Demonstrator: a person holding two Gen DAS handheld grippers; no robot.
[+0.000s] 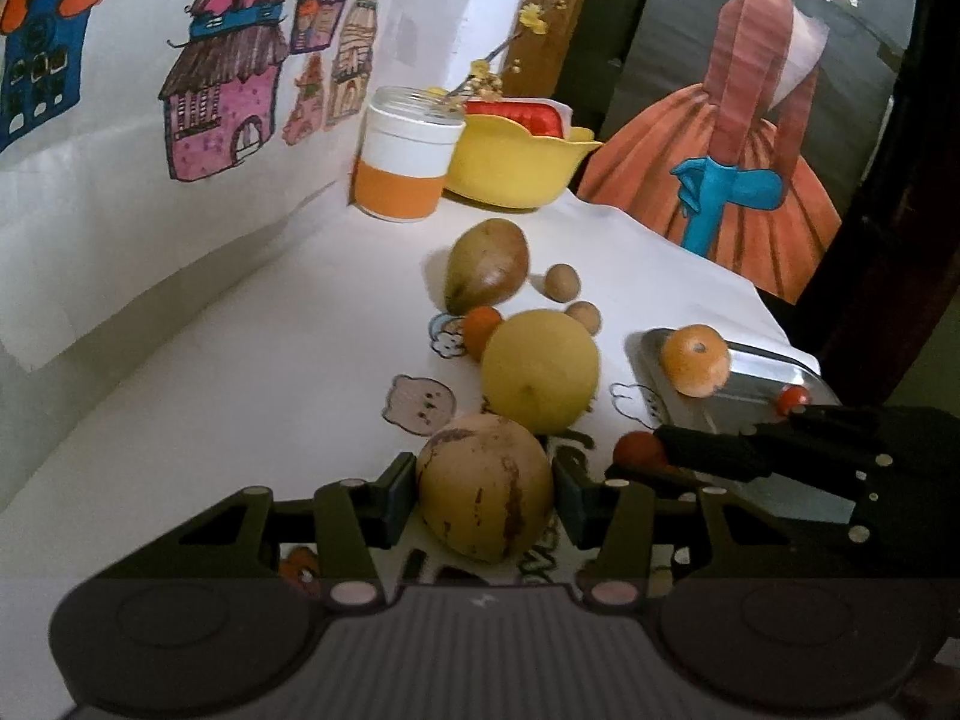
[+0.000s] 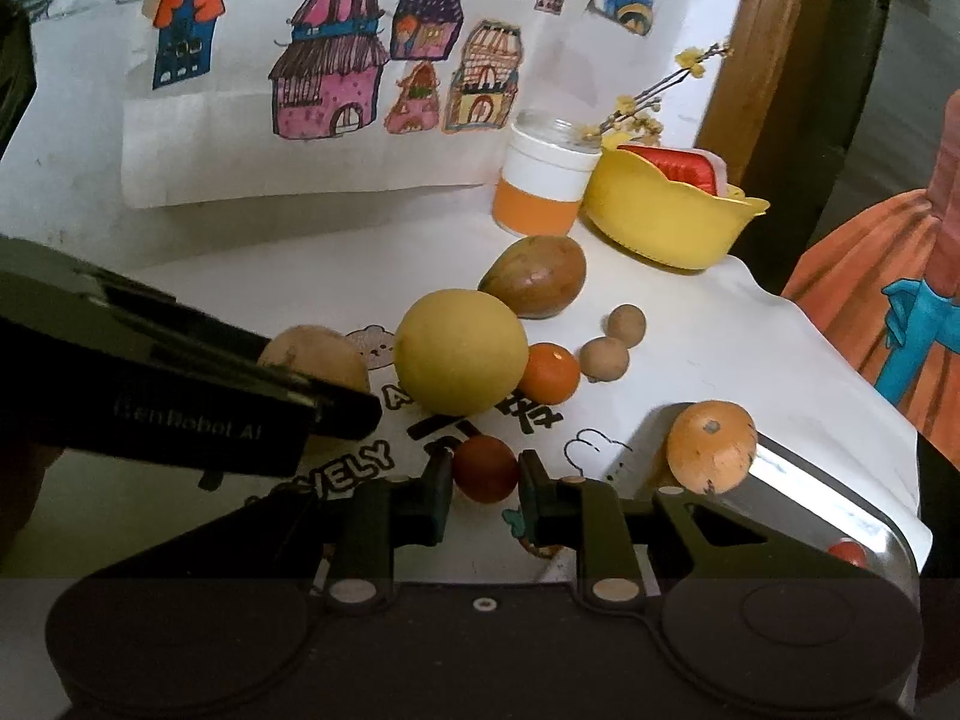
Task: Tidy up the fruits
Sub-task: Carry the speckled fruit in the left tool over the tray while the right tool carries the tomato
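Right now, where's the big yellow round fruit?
The big yellow round fruit sits mid-table on the white cloth, touching the small orange on its right, with the brown-green mango just behind it.

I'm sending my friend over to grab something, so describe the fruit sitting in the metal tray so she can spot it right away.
Find the shiny metal tray at the right edge of the white-covered table. An orange rests at the tray's far corner. It is the biggest orange-coloured fruit there, dull-skinned with dark specks, larger than the small orange beside the big yellow fruit.
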